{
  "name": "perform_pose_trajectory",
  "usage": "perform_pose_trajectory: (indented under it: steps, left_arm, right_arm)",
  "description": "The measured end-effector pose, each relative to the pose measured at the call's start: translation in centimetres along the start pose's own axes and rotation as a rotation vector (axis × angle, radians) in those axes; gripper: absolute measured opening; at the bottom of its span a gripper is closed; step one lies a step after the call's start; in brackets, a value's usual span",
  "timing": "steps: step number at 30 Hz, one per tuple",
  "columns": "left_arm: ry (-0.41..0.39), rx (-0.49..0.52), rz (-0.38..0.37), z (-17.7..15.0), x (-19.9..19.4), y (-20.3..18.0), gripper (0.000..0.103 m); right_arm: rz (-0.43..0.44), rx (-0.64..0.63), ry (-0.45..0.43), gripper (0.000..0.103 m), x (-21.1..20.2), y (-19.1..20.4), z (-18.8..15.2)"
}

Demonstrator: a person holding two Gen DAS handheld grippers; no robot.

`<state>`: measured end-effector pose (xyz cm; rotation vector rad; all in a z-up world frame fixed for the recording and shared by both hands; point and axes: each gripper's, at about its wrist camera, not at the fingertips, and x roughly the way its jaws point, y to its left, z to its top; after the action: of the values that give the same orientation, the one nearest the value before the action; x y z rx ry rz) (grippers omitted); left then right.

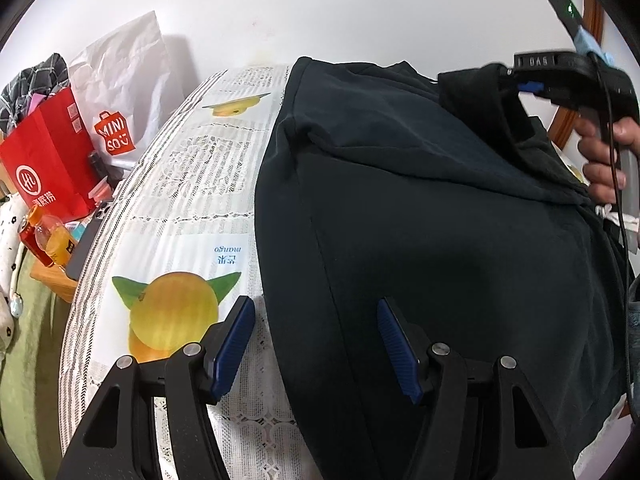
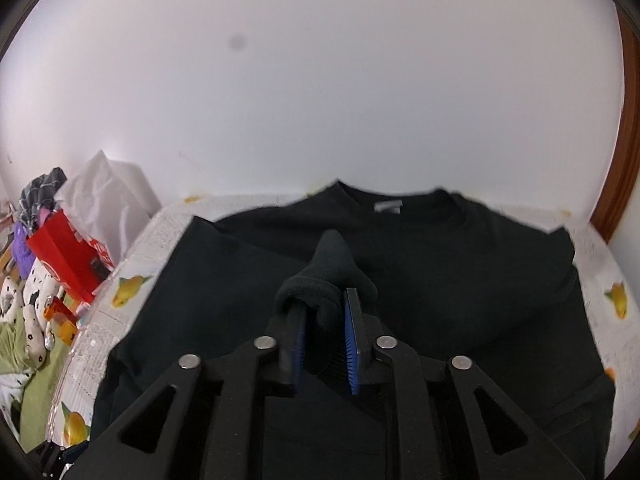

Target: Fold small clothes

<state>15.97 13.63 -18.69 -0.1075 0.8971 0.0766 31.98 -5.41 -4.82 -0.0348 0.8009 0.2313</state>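
One dark T-shirt (image 2: 440, 264) is lying spread across the surface (image 1: 200, 184), which is covered by a cloth printed with mangoes, its collar and label toward the far wall. It is reading as light, limp knit fabric: it is draping flat, creasing softly along its left edge, and bunching into a peak wherever it is lifted. Judging from that, it will be following a pull rather than holding any shape, and it will be sliding easily over the smooth cloth, so a hem, sleeve end or corner looks like the soundest place to take hold, with a doubled edge giving the pads more to bite.

The right hand-held gripper (image 2: 326, 344) is hanging over the middle of the shirt with a fold of fabric (image 2: 326, 276) bunched between its blue pads; its jaws are standing narrow. The cloth is draping over the left finger while a gap is showing beside the right pad, so the grip appears to be loosening rather than clamping. In the left wrist view a person's hand (image 1: 600, 160) is gripping that tool's handle.

The left hand-held gripper (image 1: 316, 344) is hovering at the shirt's near left edge, jaws moderately wide, nothing between them.

Beside the surface, a red paper bag (image 1: 52, 160) and a white paper bag (image 1: 120, 80) are standing upright; checked cloth (image 1: 36, 80) is poking above the red one, though what else either is holding cannot be told. Small bottles (image 1: 52, 240) are sitting nearby.
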Motion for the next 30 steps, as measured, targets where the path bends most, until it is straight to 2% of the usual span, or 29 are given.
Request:
perform_pose_trajectory:
  steps: [2, 5, 8, 11, 17, 20, 22, 25, 30]
  left_arm:
    - [0.000, -0.001, -0.009, -0.1, -0.1, 0.0, 0.061]
    - [0.003, -0.009, -0.044, -0.2, -0.4, 0.0, 0.061]
    - [-0.001, -0.014, -0.057, -0.1, -0.9, -0.4, 0.061]
    - [-0.007, 0.027, -0.044, 0.4, -1.5, -1.7, 0.061]
    - [-0.031, 0.099, -0.035, 2.9, -2.9, -5.0, 0.061]
    - [-0.040, 0.127, -0.032, 5.0, -3.1, -7.1, 0.061]
    - [-0.059, 0.144, -0.038, 6.6, -3.4, -8.7, 0.061]
    - [-0.072, 0.165, -0.054, 8.3, -3.3, -11.0, 0.061]
    - [-0.088, 0.201, -0.091, 10.8, -1.0, -15.2, 0.061]
  right_arm:
    - [0.003, -0.025, 0.036, 0.061, 0.4, -0.2, -0.7]
    - [0.009, -0.058, 0.062, 0.073, -0.5, -1.3, -3.0]
    - [0.033, -0.105, 0.090, 0.073, -2.8, -2.3, -5.4]
    - [0.032, -0.130, 0.050, 0.073, -6.0, -4.2, -7.7]
    - [-0.120, -0.012, 0.039, 0.072, -9.2, -12.5, -10.0]
    - [-0.204, 0.036, 0.055, 0.059, -9.7, -16.8, -10.5]
    - [-0.230, 0.074, 0.076, 0.057, -9.6, -19.4, -11.2]
    - [-0.222, 0.119, 0.110, 0.056, -9.0, -22.0, -12.7]
    - [-0.215, 0.157, 0.132, 0.055, -7.7, -23.6, -14.8]
